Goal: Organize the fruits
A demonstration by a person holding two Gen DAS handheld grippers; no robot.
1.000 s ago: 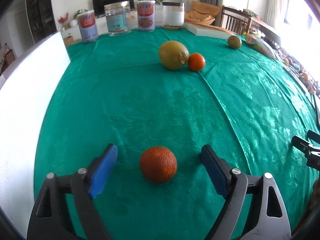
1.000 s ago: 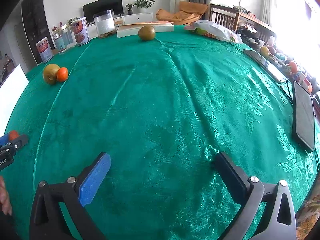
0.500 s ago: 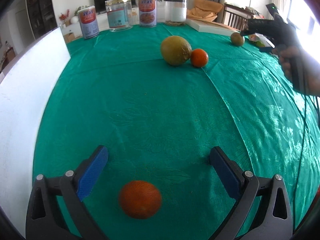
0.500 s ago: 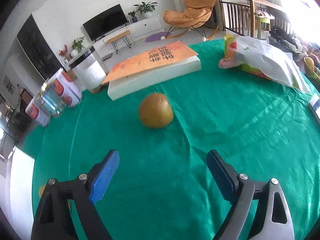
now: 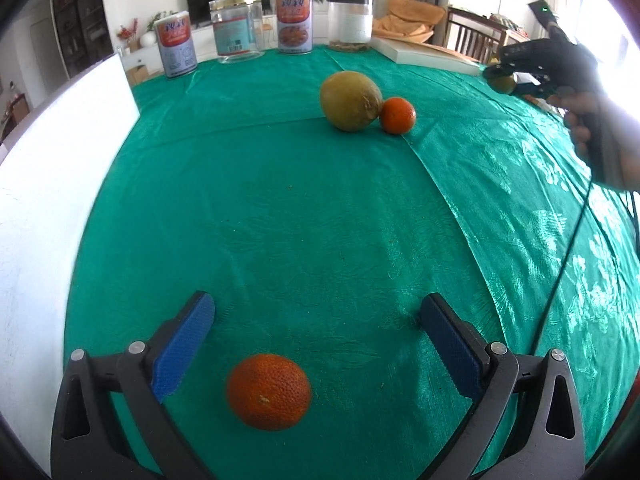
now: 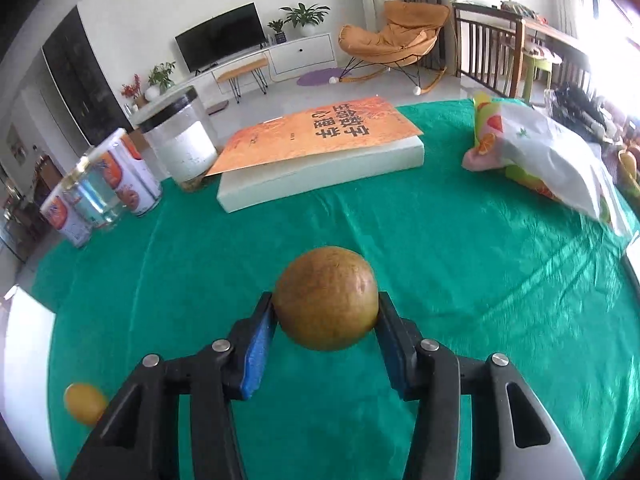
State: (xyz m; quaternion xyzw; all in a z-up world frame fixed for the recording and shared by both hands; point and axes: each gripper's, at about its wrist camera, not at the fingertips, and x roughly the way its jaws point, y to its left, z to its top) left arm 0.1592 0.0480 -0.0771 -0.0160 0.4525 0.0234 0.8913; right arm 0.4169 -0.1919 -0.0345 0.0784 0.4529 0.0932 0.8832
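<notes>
Table [image 5: 320, 208]: covered in a green patterned cloth; it carries all the fruit, a book, jars and cans.
White board [image 5: 48, 208]: stands along the table's left edge in the left wrist view.
Book [image 6: 320, 148]: thick, orange cover, lies flat at the far edge of the table, just beside the white-filled jar.
Bag [image 6: 544, 164]: printed plastic, lies at the far right of the table in the right wrist view.
Jars and cans: a white-filled jar [image 6: 180, 140], a clear jar [image 5: 237, 28] and two labelled cans [image 5: 175, 50] [image 5: 295, 22] stand in a row along the far edge.
Left gripper [image 5: 316, 328]: fingers spread wide, holding nothing; low over the cloth.
Right gripper [image 6: 326, 312]: fingers closed on the brown fruit, one blue pad on each side of it; seen from the left wrist view far off at the right, held in the person's hand.
Pomelo [image 5: 350, 101]: yellow-green, the biggest fruit, far middle of the table, touching the small orange.
Brown fruit [image 6: 326, 298]: round, clamped between the right fingers, over the cloth near the book; whether it rests on the cloth cannot be told.
Orange [image 5: 269, 391]: on the cloth between the left fingers, nearer the left pad, touching neither.
Small orange [image 5: 397, 115]: right of the pomelo, against it.
</notes>
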